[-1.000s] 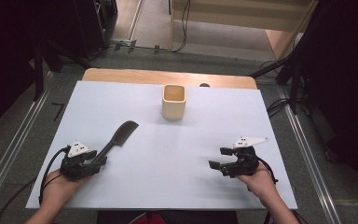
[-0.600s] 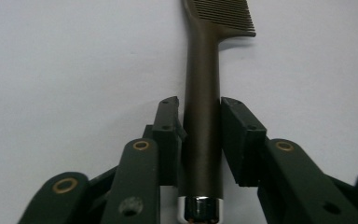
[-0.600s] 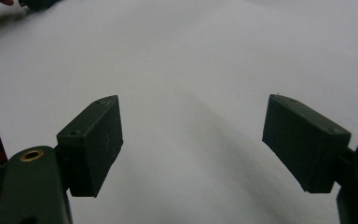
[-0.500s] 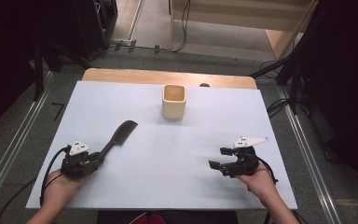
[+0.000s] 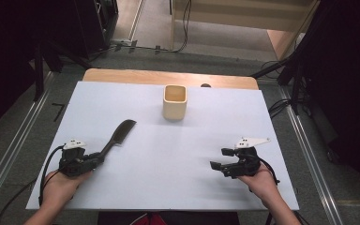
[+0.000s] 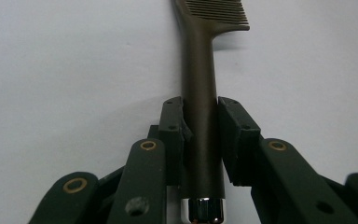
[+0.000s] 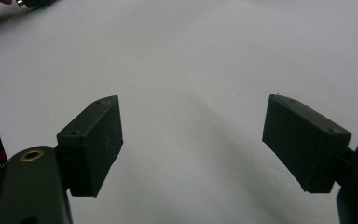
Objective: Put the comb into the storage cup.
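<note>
A dark comb (image 5: 120, 132) lies on the white table (image 5: 178, 154), teeth pointing away from me toward the far right. My left gripper (image 5: 99, 158) has just been closing and is now shut on the comb's handle. In the left gripper view the comb's handle (image 6: 199, 79) runs straight up between both pads (image 6: 172, 126), with its chrome end cap (image 6: 203, 211) near the bottom edge. My right gripper (image 5: 219, 158) rests at the right of the table, open. Its jaws (image 7: 191, 140) stand wide apart over bare white surface.
A beige square cup (image 5: 174, 102) stands upright at the middle back of the table. Beyond it runs a wooden edge (image 5: 168, 77). Dark stands and cables surround the table on the floor.
The left jaws have closed in onto the comb's handle. Neither hand has shifted, and the right gripper looks the same.
</note>
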The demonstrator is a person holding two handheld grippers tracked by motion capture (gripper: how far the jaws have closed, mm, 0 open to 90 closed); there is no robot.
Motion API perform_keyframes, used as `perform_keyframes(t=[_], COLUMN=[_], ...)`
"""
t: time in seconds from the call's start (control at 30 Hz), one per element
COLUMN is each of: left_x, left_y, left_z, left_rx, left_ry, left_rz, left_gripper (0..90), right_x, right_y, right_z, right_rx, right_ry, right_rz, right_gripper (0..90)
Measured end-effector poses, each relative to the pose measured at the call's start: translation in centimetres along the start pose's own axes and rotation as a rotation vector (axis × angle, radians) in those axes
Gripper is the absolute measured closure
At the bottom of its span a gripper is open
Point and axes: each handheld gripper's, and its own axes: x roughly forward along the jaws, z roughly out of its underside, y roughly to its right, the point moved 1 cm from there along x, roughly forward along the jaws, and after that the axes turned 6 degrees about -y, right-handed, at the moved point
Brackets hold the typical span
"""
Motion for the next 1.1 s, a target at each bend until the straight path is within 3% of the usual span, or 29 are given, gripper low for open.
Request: perform_keyframes(t=[0.43, 0.8, 1.1], left_x=[-1.0, -2.5, -3.1], left_y=[-0.2, 0.3, 0.6], left_z=[-0.4, -1.5, -2.3], left_rx=[-0.051, -0.092, -0.117], left_ry=[0.025, 0.141, 0.196], left_rz=[0.067, 0.160, 0.211], left_gripper=[73.9, 73.8, 73.8], right_x=[0.0, -0.1, -0.1], right_y=[0.0, 0.0, -0.2], right_z=[0.0, 0.0, 0.0], right_rx=[0.003, 0.004, 0.001], right_ry=[0.000, 0.005, 0.014], right_rz=[0.000, -0.006, -0.013], right_gripper=[18.4, 18.8, 20.0])
